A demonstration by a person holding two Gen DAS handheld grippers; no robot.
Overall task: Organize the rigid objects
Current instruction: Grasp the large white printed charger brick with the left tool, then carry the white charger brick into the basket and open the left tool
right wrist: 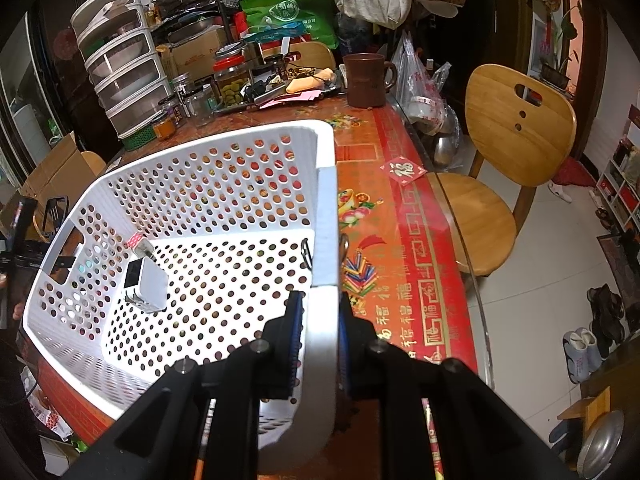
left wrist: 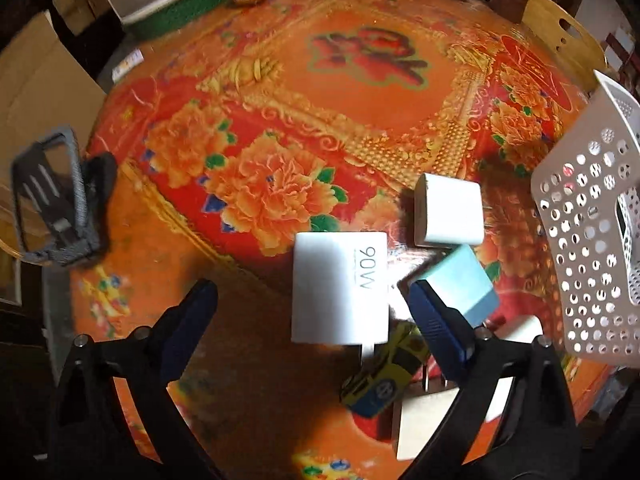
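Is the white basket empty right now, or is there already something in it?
Not empty. The white basket, gripped at its rim by the right gripper, holds a small white charger on its perforated floor, with a pink-patterned item beside it.

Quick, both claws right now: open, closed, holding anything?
Left claw: open, empty, straddling the white 90W charger.
Right claw: closed on the white basket rim.
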